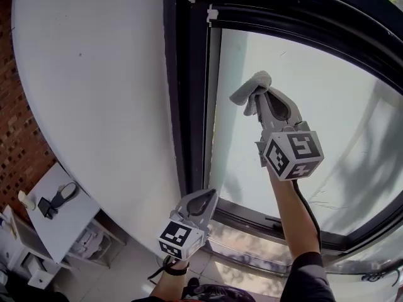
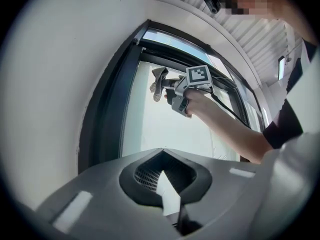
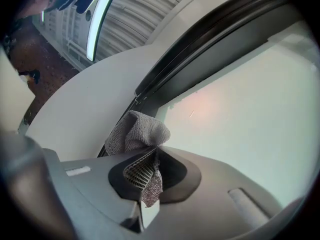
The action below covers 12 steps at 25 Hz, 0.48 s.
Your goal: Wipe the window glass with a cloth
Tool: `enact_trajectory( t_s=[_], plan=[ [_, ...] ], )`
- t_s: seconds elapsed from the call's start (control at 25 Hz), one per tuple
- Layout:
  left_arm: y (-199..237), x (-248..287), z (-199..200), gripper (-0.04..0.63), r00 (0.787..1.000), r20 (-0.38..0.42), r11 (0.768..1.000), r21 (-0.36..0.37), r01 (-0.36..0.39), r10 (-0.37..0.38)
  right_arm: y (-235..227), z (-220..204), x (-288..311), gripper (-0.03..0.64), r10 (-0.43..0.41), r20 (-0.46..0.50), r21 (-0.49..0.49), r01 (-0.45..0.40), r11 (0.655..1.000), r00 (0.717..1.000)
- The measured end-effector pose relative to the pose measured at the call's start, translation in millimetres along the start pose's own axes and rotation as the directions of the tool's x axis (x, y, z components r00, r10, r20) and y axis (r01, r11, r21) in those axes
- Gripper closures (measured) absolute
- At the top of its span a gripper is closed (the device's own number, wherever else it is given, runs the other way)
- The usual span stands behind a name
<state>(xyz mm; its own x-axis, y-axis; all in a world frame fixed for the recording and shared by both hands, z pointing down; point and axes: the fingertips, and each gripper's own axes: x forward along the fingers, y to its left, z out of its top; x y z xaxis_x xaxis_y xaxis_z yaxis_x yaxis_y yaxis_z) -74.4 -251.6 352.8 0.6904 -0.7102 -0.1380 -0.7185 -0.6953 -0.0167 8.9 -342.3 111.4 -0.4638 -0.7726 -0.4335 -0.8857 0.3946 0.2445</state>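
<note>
Toward 1 o'clock in the head view, against the upper left corner of the window glass point(image 1: 327, 99): one grey cloth point(image 1: 251, 88), bunched, pinched in the right gripper point(image 1: 257, 99), whose jaws are closed on a fold of it, with a short tail hanging down between them in the right gripper view. At 6 o'clock, low and well apart from the pane: the left gripper point(image 1: 210, 195), jaws brought together with nothing between them, idle beside the dark window frame point(image 1: 189, 93). At 9 to 11 o'clock: a plain white wall point(image 1: 94, 74). At 8 o'clock, far below: a small white table point(image 1: 63, 222) bearing items too small to name. Step in hand, by judgement: wiping near the frame's inner edge. To do it well, the protruding wad rather than the jaw tips should meet the glass, pressed flat and drawn in overlapping passes from the corner toward 3 and 5 o'clock, with the grip kept firm so the fold does not slip out. Not determinable: whether the cloth actually touches the pane or sits just off it. Faint marks low on the glass near 5 o'clock may be smears or reflections. The pane's right and lower edges are cut off, and what lies beyond the hazy glass cannot be made out.
</note>
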Motion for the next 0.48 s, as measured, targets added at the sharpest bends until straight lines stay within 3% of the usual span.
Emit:
enact_trajectory(
  t_s=[0.48],
  plan=[
    [-64, 49, -2, 0.604, 0.986, -0.004, 0.986, -0.014, 0.166, -0.166, -70, 17, -78, 0.601, -0.143, -0.012, -0.091, 0.141, 0.986, 0.99]
  ],
)
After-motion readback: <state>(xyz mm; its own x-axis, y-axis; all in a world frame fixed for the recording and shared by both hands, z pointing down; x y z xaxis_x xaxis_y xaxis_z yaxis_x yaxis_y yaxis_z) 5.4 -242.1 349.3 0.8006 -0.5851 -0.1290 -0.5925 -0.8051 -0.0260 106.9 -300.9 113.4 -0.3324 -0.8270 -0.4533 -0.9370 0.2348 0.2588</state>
